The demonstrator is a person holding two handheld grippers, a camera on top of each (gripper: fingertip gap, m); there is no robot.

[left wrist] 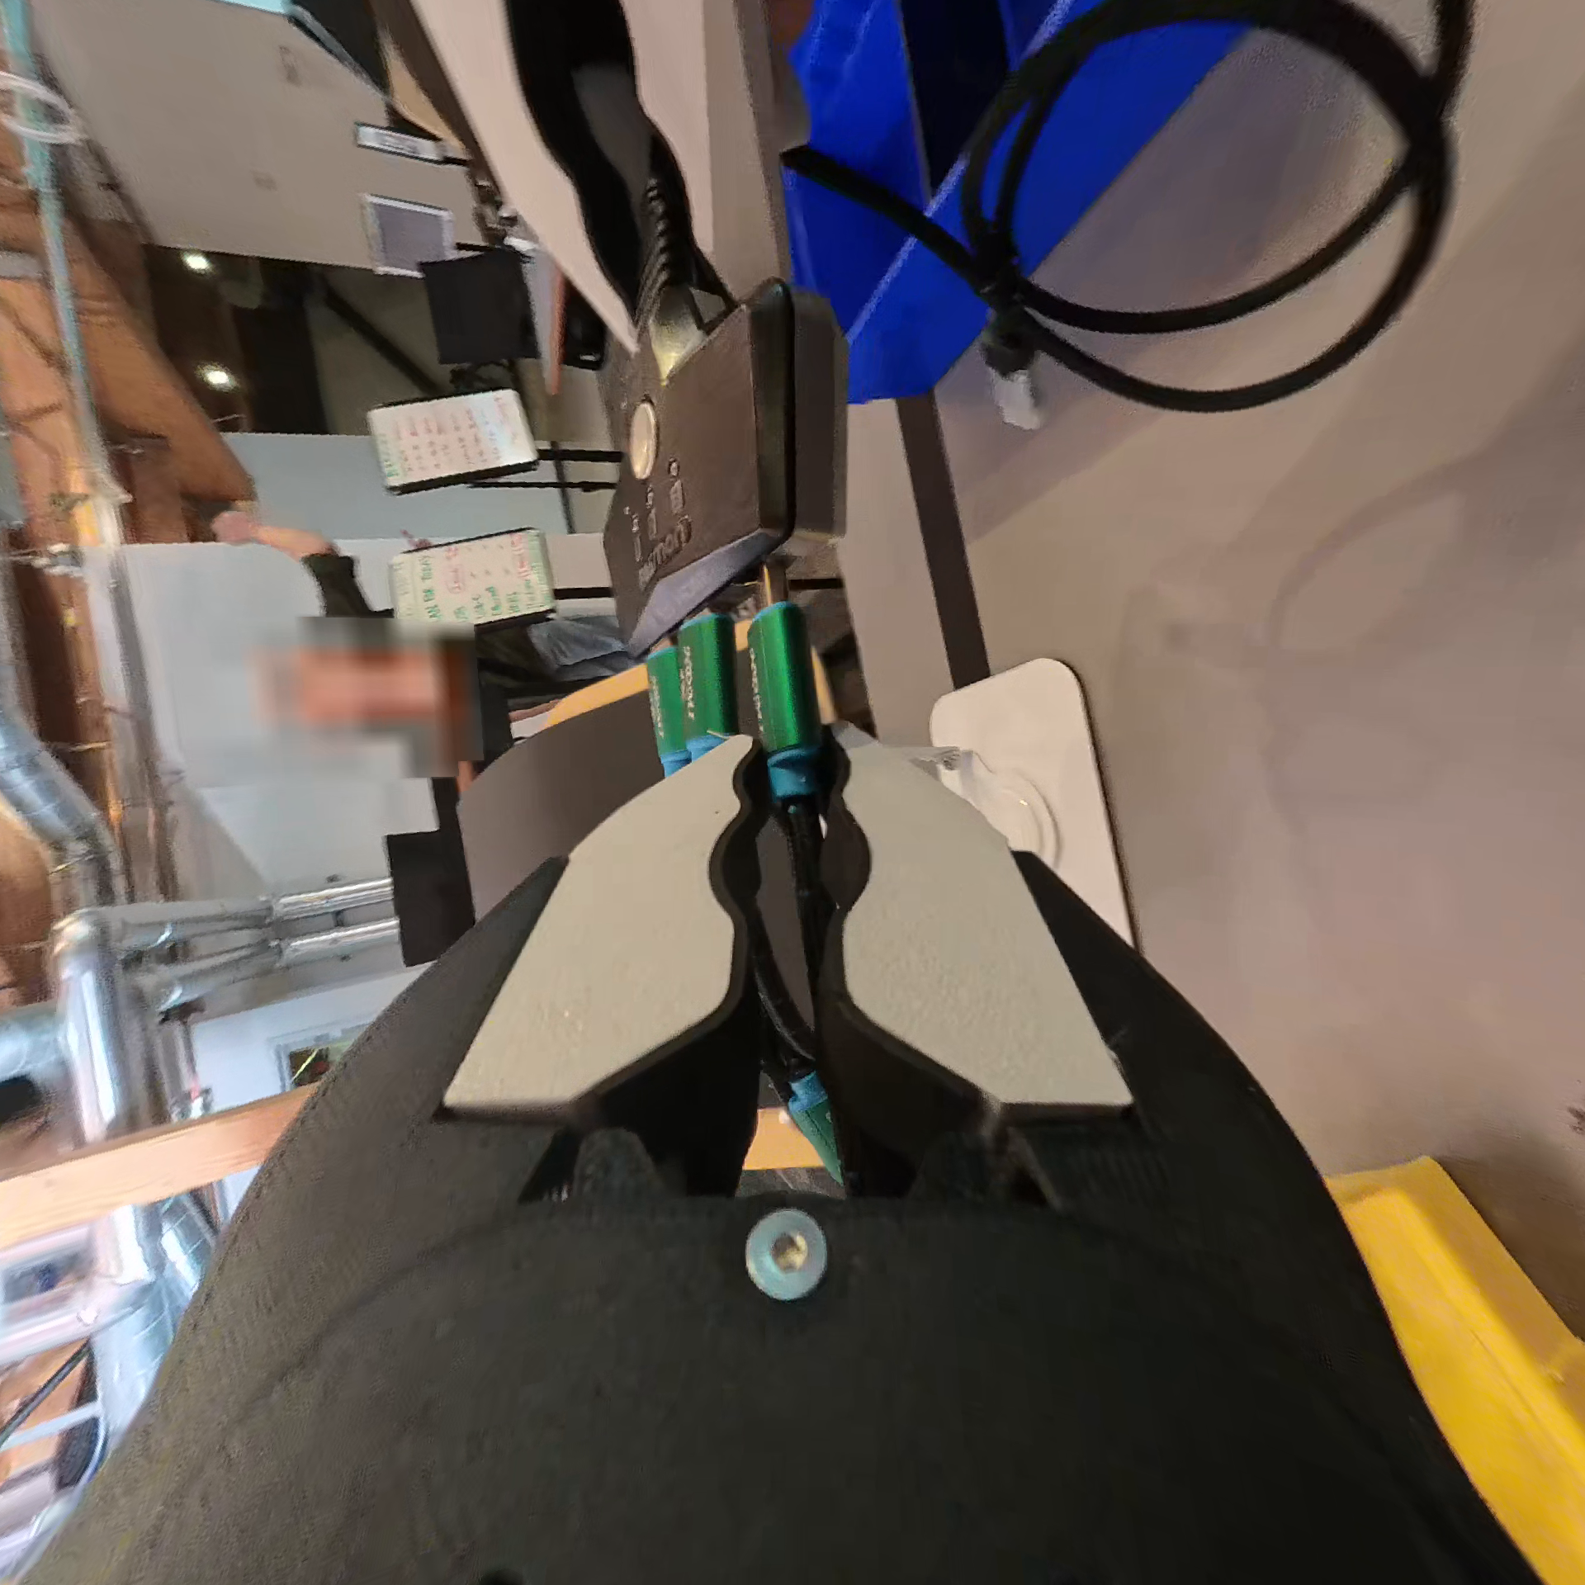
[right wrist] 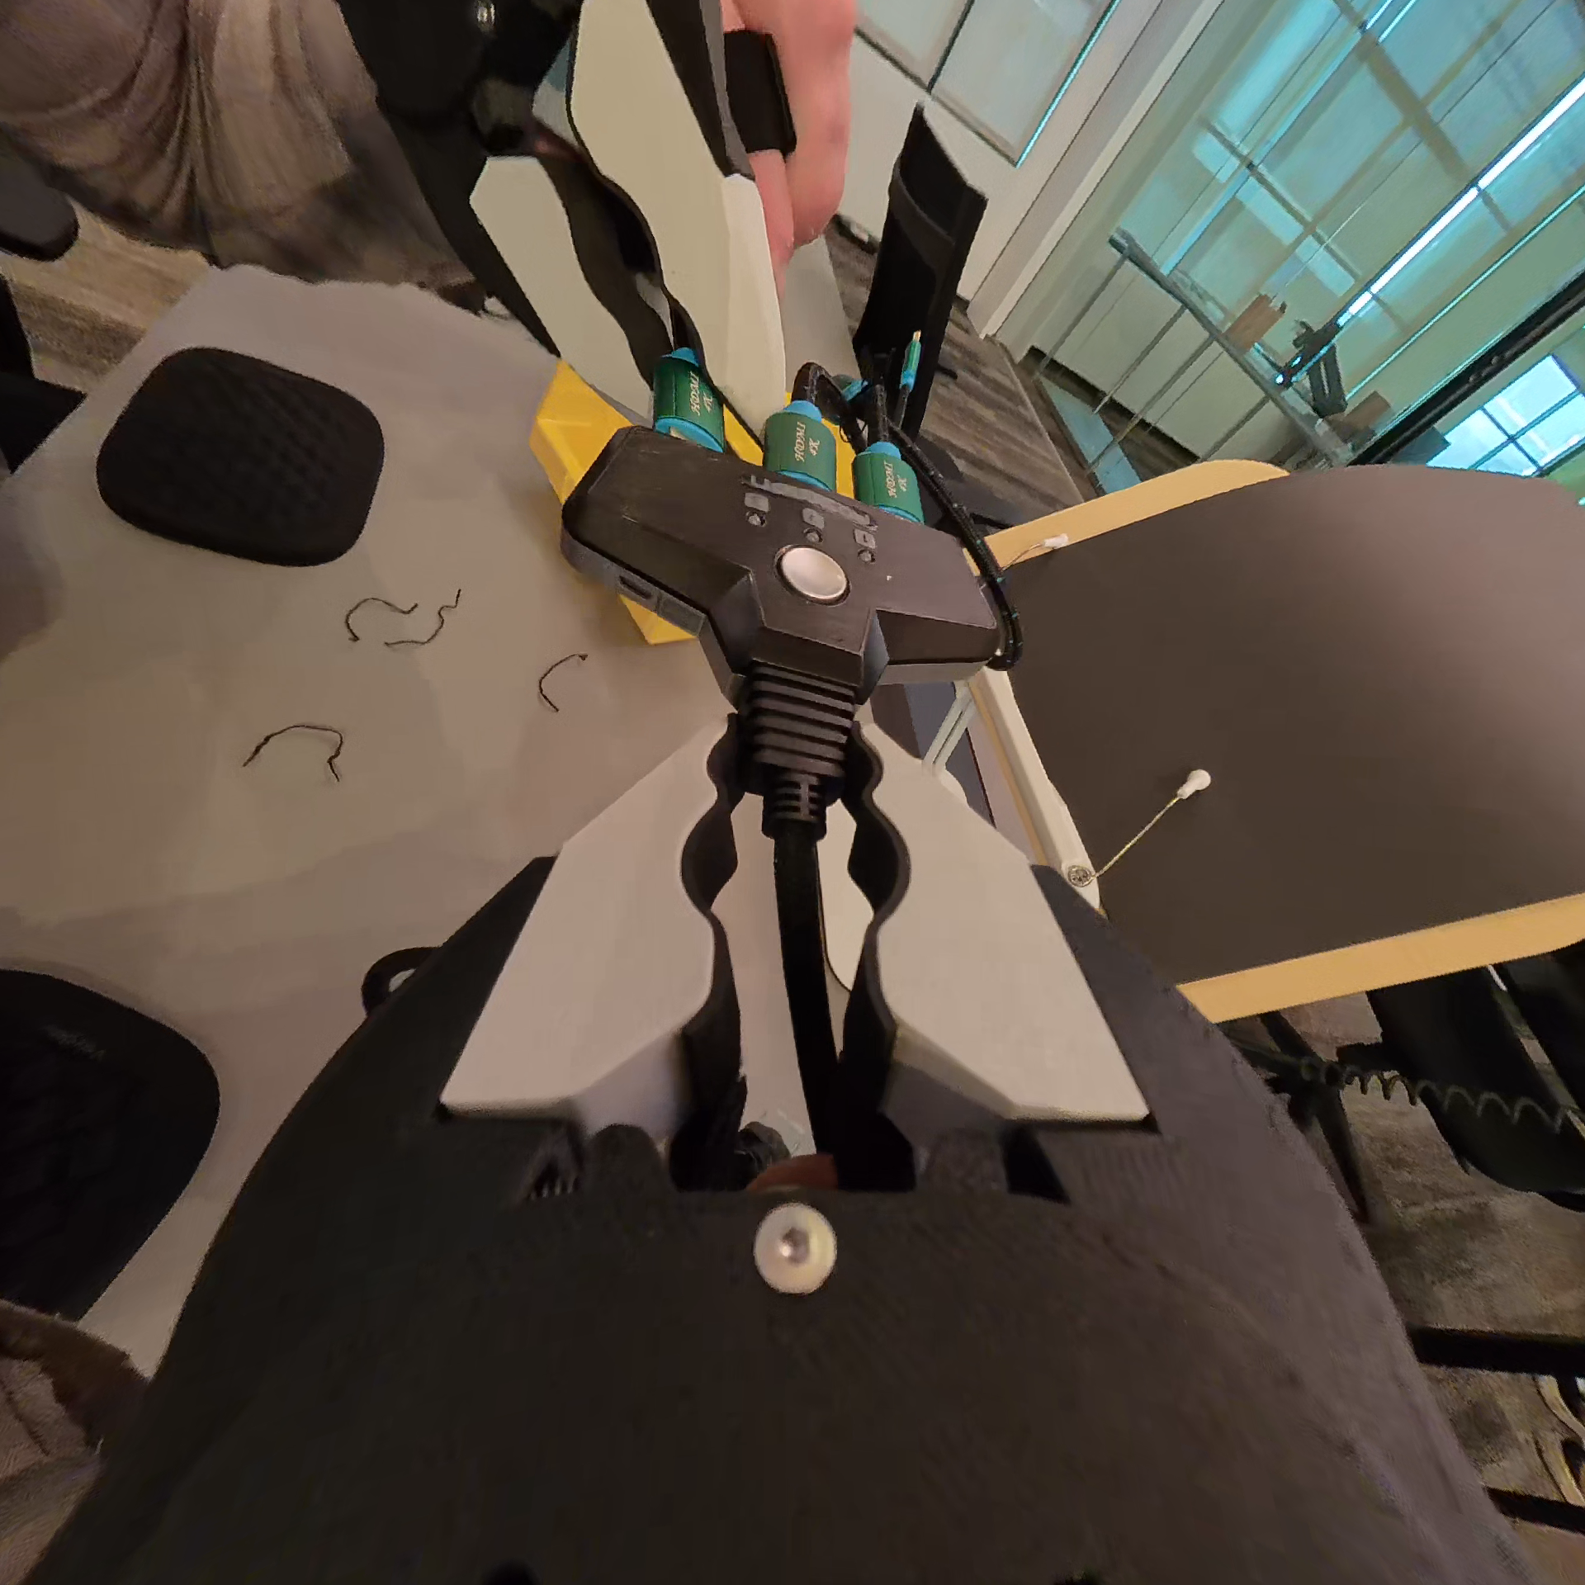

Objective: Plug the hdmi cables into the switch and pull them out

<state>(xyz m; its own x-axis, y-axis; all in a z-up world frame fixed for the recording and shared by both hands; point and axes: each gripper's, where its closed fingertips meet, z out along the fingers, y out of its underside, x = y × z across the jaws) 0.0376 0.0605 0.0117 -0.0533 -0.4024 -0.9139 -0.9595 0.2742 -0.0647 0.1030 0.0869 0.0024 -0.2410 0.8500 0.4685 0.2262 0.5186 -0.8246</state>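
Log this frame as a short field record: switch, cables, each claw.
switch: black HDMI switch, held off the table
plugs: three green HDMI plugs at its ports; rightmost in left wrist view looks partly out
left claw: closed on the cable behind that plug
right claw: closed on the switch's ribbed cable collar
background: yellow bin, grey table

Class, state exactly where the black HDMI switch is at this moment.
In the right wrist view the HDMI switch sits centre frame, held off the table by the right hand-held gripper clamping its ribbed cable collar, with three green HDMI plugs along its far edge.
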